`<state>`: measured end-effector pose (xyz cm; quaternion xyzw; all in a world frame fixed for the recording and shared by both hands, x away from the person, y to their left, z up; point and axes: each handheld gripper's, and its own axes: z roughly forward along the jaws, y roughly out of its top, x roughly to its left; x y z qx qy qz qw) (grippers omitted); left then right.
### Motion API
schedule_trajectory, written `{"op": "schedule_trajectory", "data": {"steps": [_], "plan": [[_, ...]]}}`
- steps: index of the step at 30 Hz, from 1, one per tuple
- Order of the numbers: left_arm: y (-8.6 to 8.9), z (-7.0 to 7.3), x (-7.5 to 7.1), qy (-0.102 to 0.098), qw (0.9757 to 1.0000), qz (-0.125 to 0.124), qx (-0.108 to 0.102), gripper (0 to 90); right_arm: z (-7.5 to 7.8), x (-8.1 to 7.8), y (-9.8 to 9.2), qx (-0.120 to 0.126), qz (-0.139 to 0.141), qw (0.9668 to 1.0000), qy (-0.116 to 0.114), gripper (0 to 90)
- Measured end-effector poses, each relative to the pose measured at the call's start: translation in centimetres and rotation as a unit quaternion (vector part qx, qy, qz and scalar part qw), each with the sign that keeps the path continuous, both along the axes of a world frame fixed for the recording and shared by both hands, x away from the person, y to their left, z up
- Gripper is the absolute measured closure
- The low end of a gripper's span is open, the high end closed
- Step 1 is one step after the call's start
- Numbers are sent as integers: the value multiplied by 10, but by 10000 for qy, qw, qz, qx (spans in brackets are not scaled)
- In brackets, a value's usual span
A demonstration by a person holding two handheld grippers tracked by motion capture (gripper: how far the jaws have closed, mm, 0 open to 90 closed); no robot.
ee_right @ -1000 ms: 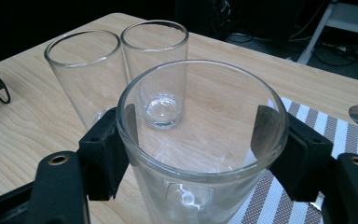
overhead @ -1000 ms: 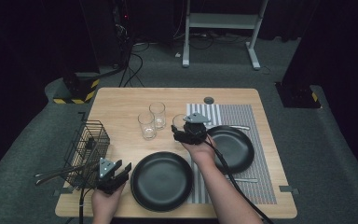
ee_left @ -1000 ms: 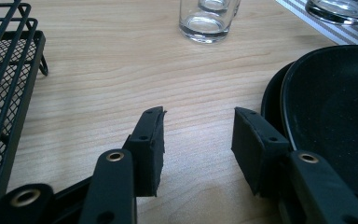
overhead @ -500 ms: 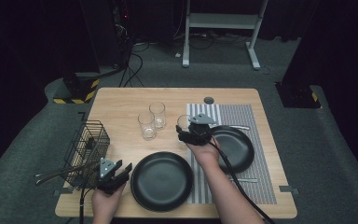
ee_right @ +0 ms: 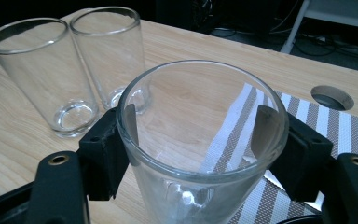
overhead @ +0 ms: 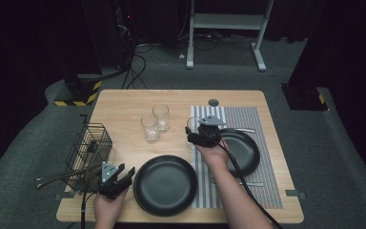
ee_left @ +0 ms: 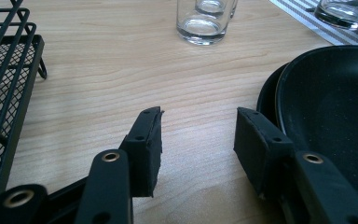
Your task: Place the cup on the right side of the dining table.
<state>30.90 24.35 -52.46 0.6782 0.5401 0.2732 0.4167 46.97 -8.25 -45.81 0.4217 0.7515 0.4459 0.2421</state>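
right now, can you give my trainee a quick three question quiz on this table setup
1. True or false: the right gripper is shut on a glass.
2. How many other empty glasses stand on the bare wood?
3. What lies between the left gripper's pads? A) a fork B) nothing C) a plate rim

Key:
1. True; its pads press both sides of the glass.
2. Two, side by side.
3. B; the jaws have just been opening over bare table, beside the black plate.
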Motion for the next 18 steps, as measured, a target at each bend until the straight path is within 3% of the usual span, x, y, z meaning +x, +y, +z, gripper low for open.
{"op": "schedule_trajectory", "data": {"steps": [18], "plan": [[1,0,0,14,10000,4,-87,518,-13,19,-5,-24,-261,9996,136,285]]}}
